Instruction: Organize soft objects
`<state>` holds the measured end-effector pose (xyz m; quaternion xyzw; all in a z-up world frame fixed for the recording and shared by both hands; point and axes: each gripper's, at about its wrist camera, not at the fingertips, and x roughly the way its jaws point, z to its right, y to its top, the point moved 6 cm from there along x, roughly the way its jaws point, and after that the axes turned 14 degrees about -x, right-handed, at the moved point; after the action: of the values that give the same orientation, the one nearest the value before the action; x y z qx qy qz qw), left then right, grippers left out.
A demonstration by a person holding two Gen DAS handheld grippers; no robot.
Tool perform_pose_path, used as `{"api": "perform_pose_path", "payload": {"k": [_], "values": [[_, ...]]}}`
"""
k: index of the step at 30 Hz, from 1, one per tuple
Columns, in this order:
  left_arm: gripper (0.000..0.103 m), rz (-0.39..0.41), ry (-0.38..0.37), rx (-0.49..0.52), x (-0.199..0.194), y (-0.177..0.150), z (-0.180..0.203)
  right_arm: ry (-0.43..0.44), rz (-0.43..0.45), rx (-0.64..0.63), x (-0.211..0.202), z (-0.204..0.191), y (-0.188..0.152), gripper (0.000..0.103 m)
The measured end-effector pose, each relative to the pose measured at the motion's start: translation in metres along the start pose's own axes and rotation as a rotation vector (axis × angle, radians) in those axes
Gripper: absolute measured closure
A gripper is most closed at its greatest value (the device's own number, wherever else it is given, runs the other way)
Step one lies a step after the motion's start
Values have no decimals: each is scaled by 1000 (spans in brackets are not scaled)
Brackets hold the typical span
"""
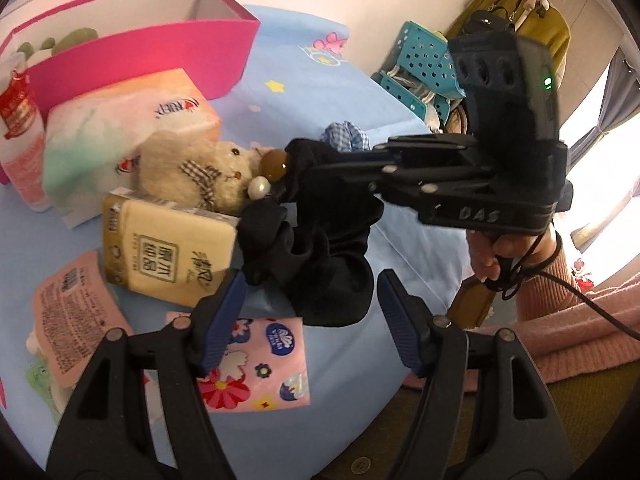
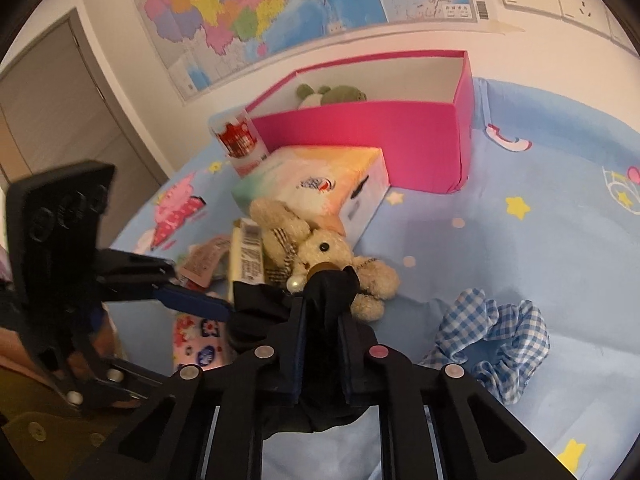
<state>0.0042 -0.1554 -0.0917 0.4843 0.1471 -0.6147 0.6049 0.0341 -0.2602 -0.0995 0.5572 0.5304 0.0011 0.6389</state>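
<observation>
My right gripper (image 2: pixel 322 312) is shut on a black scrunchie (image 2: pixel 332 284) with a brown bead and a pearl, held above the blue sheet. In the left wrist view the right gripper (image 1: pixel 316 172) comes in from the right with the black scrunchie (image 1: pixel 316 264) hanging from it. My left gripper (image 1: pixel 308 312) is open, its blue fingers on either side of the scrunchie's lower part. A cream teddy bear (image 2: pixel 316 252) lies just beyond. A blue checked scrunchie (image 2: pixel 492 332) lies to the right. A pink box (image 2: pixel 360 128) at the back holds a green plush (image 2: pixel 336 94).
A tissue box (image 2: pixel 320 184), a yellow tissue pack (image 1: pixel 164 240), pink packets (image 1: pixel 72 312) and a floral tissue pack (image 1: pixel 260 368) lie on the bed. A red-labelled bottle (image 2: pixel 240 140) stands beside the pink box. Teal baskets (image 1: pixel 420 68) stand off the bed's edge.
</observation>
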Motion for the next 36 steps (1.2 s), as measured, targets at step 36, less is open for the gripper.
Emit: {"api": "perform_pose_path", "payload": {"k": [36], "values": [[55,98,222,-20,-12,65,-45,79,-49,235,30,43,-10,60]]}}
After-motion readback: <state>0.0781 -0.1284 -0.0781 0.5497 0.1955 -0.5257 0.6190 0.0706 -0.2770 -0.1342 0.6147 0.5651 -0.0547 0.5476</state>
